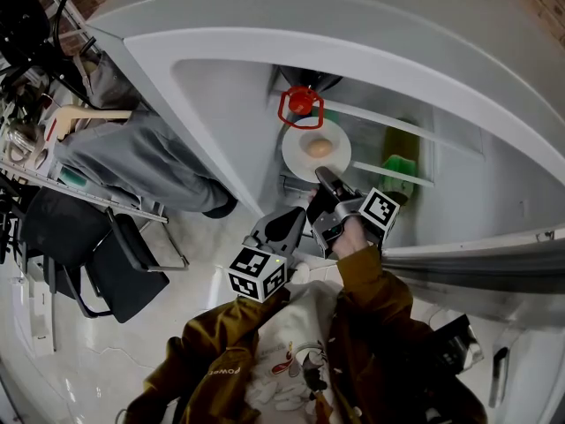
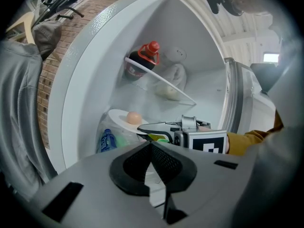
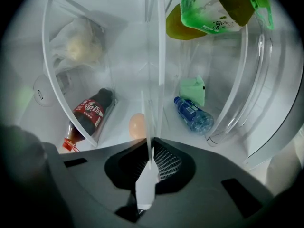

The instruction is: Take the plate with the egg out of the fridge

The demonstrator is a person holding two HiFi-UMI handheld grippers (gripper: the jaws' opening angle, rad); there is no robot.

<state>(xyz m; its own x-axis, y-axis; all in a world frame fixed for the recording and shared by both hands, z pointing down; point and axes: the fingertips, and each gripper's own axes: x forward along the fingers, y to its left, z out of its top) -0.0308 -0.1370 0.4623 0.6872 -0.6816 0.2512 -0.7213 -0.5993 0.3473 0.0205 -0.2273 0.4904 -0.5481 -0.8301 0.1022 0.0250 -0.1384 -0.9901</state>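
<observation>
The fridge stands open. The plate is at mid-frame, inside the fridge, its near rim pinched by the right gripper. The left gripper, lower centre, is pressed together on nothing. The egg rests on the plate. The grasp looks made, and the pull-out remains.

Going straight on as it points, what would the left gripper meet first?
Likely the right gripper, crossing just ahead, shut on the round white plate carrying the beige egg; depth is uncertain.

Mustard-brown jacket sleeves, white top, grey left gripper and right gripper, black-and-white marker cubes, black mesh jaws.
</observation>
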